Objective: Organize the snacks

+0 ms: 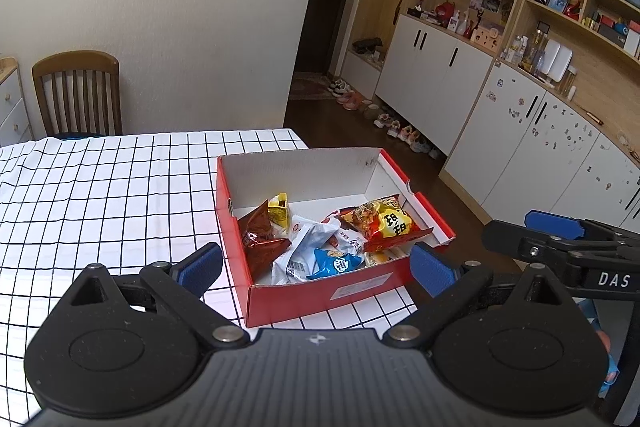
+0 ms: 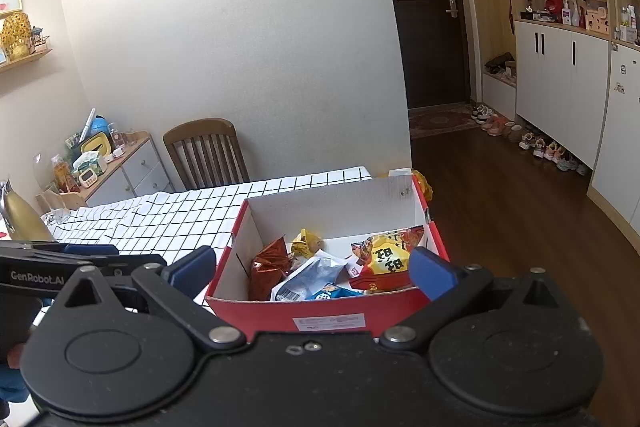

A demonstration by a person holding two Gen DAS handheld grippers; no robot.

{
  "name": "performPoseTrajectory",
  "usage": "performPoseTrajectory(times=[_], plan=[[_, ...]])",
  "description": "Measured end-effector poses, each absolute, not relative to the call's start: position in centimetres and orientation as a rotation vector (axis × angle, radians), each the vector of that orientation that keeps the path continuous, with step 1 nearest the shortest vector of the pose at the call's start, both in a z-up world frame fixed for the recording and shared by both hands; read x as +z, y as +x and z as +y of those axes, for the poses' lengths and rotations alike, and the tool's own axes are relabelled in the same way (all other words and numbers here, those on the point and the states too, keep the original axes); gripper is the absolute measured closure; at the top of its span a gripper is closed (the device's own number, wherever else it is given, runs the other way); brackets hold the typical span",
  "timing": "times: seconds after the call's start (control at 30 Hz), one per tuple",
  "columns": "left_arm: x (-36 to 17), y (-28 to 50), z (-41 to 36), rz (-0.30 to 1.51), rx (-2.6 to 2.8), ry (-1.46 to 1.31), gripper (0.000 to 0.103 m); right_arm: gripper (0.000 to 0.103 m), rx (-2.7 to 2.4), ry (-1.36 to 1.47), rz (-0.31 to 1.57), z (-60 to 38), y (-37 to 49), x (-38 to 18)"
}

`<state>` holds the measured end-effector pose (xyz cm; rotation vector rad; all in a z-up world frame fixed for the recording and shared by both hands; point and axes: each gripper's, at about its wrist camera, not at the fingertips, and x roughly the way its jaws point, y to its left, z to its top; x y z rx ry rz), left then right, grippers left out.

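Snacks [image 1: 320, 239] fill the red box [image 1: 320, 301] beyond both spread hand-held grippers [image 1: 316, 269].

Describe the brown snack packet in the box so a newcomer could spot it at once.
On the grid-patterned tablecloth stands an open red box with white inner walls. The brown packet lies along its left side, beside the small yellow packet and the white wrapper. It is the only shiny, dark reddish-brown foil one.

Matte black plastic left gripper [image 1: 316, 267]: blue ribbed finger pads [image 1: 202, 265], round pivot housings, silver screws. Matching black right gripper [image 2: 312, 273]; white "DAS" and "GenRobot.AI" lettering on their side bars.
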<state>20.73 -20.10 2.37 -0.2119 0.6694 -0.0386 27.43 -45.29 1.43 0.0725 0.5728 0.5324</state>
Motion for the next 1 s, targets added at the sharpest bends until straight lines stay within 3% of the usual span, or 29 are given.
performPoseTrajectory(times=[1.0], plan=[[2.30, 20.53, -20.42, 0.674, -0.079, -0.268, 0.002, 0.000, 0.527, 0.045, 0.576, -44.87, 27.41, 1.44]])
